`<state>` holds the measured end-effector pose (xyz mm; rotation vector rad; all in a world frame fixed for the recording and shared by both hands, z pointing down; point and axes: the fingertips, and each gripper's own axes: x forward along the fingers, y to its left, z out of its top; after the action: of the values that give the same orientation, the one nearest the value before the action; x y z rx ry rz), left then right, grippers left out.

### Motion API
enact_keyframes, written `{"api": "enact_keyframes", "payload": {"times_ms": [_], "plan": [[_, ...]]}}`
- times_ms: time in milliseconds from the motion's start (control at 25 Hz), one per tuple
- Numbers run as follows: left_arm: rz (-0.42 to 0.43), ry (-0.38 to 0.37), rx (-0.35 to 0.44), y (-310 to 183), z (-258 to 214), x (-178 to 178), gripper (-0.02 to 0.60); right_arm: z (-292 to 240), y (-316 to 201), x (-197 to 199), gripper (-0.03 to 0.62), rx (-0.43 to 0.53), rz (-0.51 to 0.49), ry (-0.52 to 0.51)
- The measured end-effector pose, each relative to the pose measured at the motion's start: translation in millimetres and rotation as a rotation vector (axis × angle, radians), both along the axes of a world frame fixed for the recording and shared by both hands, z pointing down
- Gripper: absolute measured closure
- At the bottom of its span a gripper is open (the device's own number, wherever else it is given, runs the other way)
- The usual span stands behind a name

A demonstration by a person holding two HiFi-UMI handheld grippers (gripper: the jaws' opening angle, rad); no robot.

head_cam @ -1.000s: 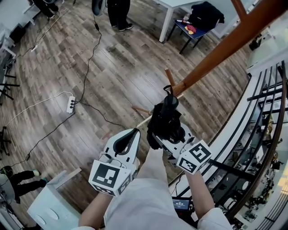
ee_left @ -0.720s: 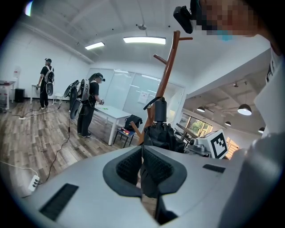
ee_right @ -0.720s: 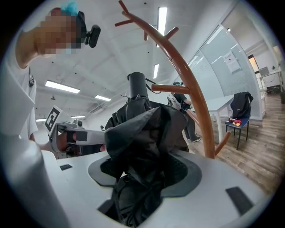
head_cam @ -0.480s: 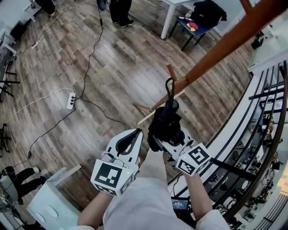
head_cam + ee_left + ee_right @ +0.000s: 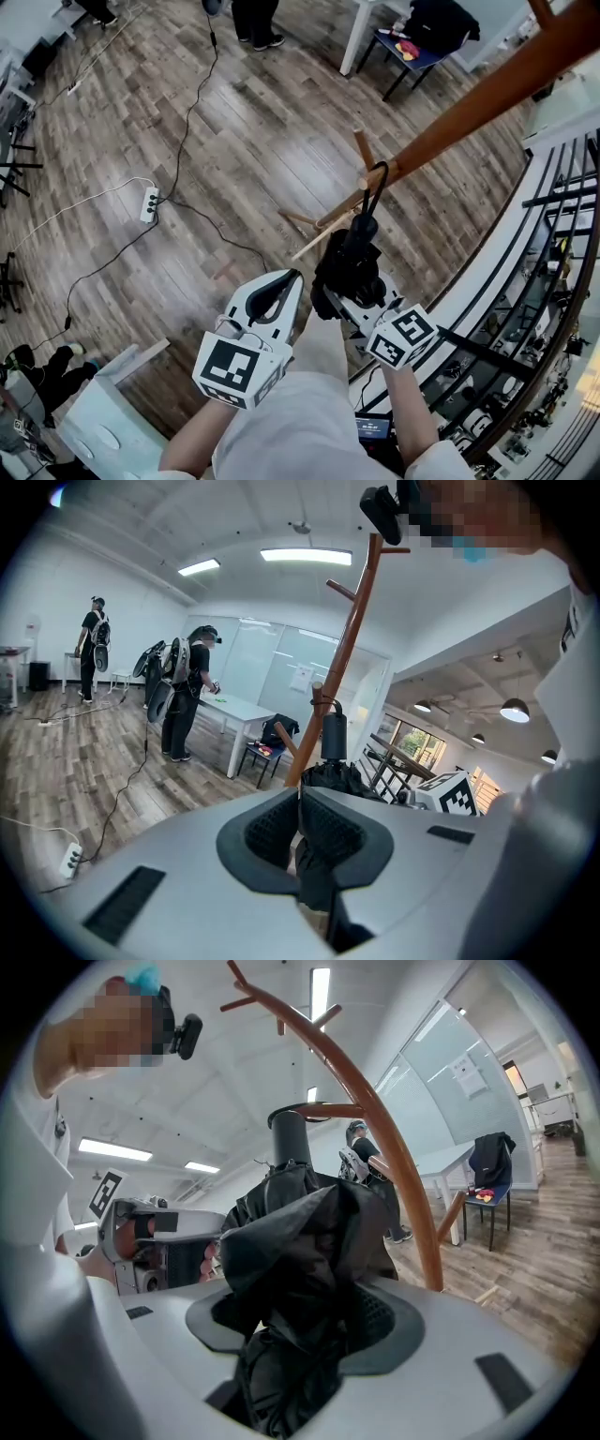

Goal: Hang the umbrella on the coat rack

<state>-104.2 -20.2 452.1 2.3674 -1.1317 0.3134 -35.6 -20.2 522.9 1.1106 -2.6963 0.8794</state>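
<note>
Above the wood-plank floor (image 5: 234,141), the right gripper (image 5: 302,1330) is pinching the folded black umbrella (image 5: 351,265), whose strap loop (image 5: 379,186), previously lower, is now reaching the coat rack (image 5: 459,117) peg (image 5: 363,150), while the left gripper (image 5: 300,829) is staying pressed together, empty.

We see a black folded fabric umbrella (image 5: 300,1241) bunched against the dark grey ribbed pads (image 5: 380,1314) of the white plastic right gripper (image 5: 356,295) (its marker cube (image 5: 403,336) carries black squares on white). Just beyond that gripper's jaws rises the reddish-brown wooden coat rack (image 5: 469,103). The white plastic left gripper (image 5: 281,286) bears the same black-and-white pattern. Well below both grippers lies a grey-brown streaked wood plank floor (image 5: 253,141), with a white power strip (image 5: 149,203) left of the left gripper and a blue-seated chair (image 5: 405,49) far beyond the right one.
</note>
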Motion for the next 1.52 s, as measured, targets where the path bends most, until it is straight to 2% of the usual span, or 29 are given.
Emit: {"api": "enact_keyframes", "payload": {"times_ms": [320, 640, 1240, 1520], "plan": [[0.007, -0.019, -0.017, -7.5, 15.0, 0.9, 0.552, 21.8, -9.9, 6.8, 0.322, -0.033, 0.038, -0.001], [0.009, -0.006, -0.03, -13.4, 33.3, 12.1, 0.552, 46.9, -23.1, 23.9, 0.322, -0.03, 0.092, 0.015], [0.012, -0.021, -0.035, -15.8, 67.8, 15.0, 0.552, 90.1, -30.9, 25.4, 0.322, -0.049, 0.177, 0.009], [0.013, -0.023, -0.048, -17.6, 70.9, 18.2, 0.552, 102.9, -50.5, 40.3, 0.322, -0.054, 0.261, -0.003]]}}
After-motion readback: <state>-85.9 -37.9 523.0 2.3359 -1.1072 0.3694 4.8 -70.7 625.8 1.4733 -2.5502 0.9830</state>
